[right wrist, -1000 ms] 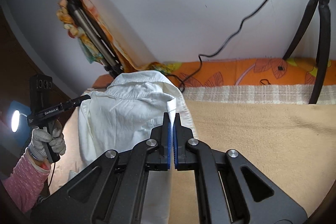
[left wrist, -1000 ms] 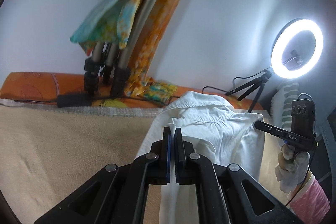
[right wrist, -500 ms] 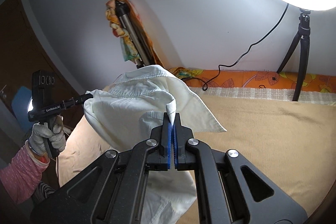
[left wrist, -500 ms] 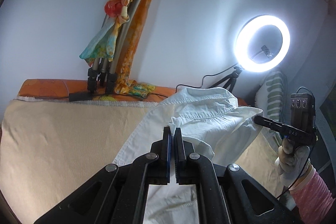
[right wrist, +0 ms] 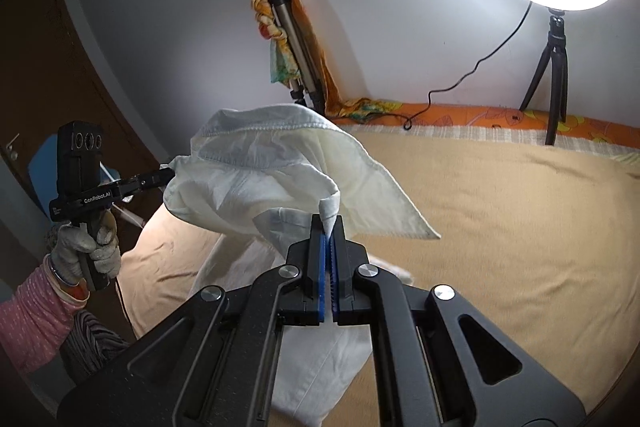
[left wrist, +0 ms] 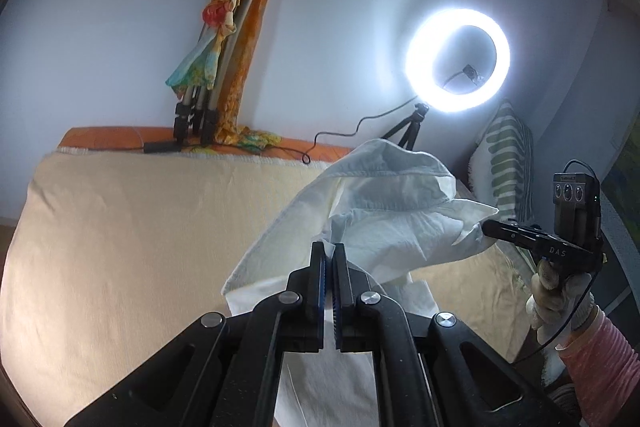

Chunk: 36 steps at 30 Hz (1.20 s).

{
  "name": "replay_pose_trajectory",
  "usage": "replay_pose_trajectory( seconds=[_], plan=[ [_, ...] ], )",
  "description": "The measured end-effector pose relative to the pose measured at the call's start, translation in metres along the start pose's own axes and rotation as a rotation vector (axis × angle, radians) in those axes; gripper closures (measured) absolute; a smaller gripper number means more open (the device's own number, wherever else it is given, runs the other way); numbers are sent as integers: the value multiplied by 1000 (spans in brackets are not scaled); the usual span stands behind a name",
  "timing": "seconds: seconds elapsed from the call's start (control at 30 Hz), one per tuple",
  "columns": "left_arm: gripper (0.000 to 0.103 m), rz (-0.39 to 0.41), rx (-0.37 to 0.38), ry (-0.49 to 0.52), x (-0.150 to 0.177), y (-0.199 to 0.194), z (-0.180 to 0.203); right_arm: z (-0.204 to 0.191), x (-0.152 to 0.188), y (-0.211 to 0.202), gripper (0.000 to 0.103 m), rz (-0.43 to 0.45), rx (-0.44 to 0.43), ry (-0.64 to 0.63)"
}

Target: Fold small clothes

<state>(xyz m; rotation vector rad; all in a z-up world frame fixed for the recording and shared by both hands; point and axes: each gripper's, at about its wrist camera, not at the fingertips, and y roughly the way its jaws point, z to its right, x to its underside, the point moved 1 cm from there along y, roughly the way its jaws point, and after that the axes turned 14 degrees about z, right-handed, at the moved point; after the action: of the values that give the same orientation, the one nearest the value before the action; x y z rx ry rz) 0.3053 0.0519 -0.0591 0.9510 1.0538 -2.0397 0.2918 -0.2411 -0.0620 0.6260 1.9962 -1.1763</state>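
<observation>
A white shirt hangs in the air over the bed, stretched between both grippers. My left gripper is shut on a bunched bit of its cloth, which pokes up between the blue pads. In the right wrist view my right gripper is shut on another pinch of the white shirt. Each view shows the other tool: the right gripper grips the shirt's right corner, the left gripper its left corner. Gloved hands in pink sleeves hold them. The shirt's lower part drops out of sight under the grippers.
A beige blanket covers the bed below. At the wall stand a lit ring light on a small tripod, a folded tripod wrapped in a colourful scarf and a black cable. A striped pillow leans at the right. A brown door is at the left.
Both grippers have pulled back from the wall and risen, still shut on the shirt. The shirt has lifted off the blanket and now hangs between them.
</observation>
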Motion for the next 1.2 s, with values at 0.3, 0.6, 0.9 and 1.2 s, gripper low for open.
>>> replay_pose_trajectory(
  seconds=[0.3,0.6,0.9,1.2],
  plan=[
    [103,-69,-14,-4,69,-36,2,-38,68,-30,100,-35,51,-115],
    [103,-136,-28,58,121,-61,6,-69,123,-51,100,-69,134,-312],
    [86,-107,-13,-27,125,-97,-7,-59,146,-96,97,-109,156,-250],
    [64,-151,18,-400,137,-57,-48,-1,144,-71,66,-85,46,333]
  ],
)
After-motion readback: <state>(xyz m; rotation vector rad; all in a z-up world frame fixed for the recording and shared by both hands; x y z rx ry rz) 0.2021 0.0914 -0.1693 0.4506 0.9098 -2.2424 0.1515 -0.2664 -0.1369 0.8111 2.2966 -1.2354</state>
